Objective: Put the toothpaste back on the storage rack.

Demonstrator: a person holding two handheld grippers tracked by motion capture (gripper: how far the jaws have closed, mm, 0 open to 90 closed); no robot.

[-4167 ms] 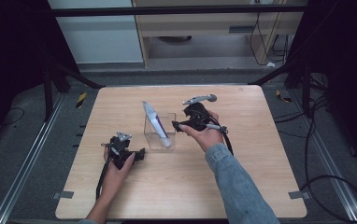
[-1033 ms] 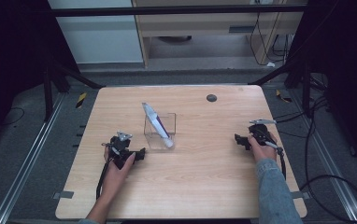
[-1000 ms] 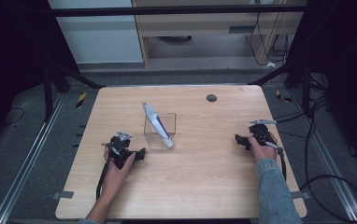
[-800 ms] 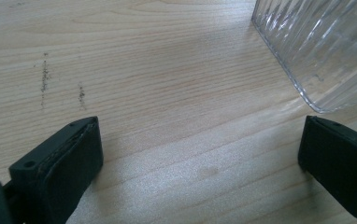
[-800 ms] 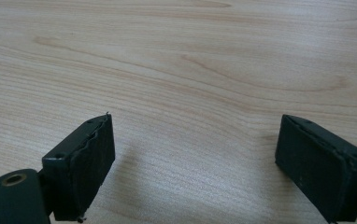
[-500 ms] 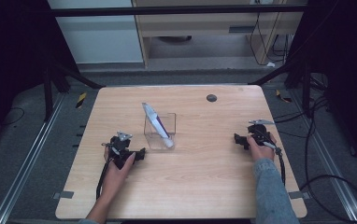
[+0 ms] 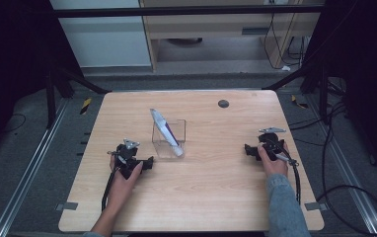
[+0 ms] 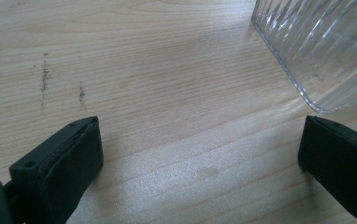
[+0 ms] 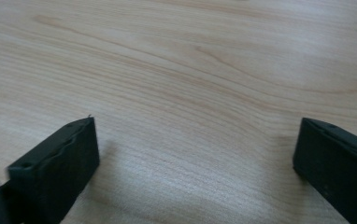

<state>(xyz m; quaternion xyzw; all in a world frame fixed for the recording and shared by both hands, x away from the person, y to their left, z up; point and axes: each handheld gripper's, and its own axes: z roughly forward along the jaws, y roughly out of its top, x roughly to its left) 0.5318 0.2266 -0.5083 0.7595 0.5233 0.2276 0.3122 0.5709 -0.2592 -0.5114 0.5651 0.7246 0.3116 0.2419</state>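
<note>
While beside the clear holder (image 7: 169, 138), left gripper (image 7: 147, 163) open-jawed

One clear ribbed container (image 7: 169, 139), one tube (image 7: 165, 132) inside, two grippers, one dark disc (image 7: 223, 103)

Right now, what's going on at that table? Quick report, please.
Left gripper open beside the clear box. Right gripper open, jaws just widened, nothing between them. Tube leans in the box. Nothing in the way.

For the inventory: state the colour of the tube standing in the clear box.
Tube: white and purple, clearest in the high view.
</note>
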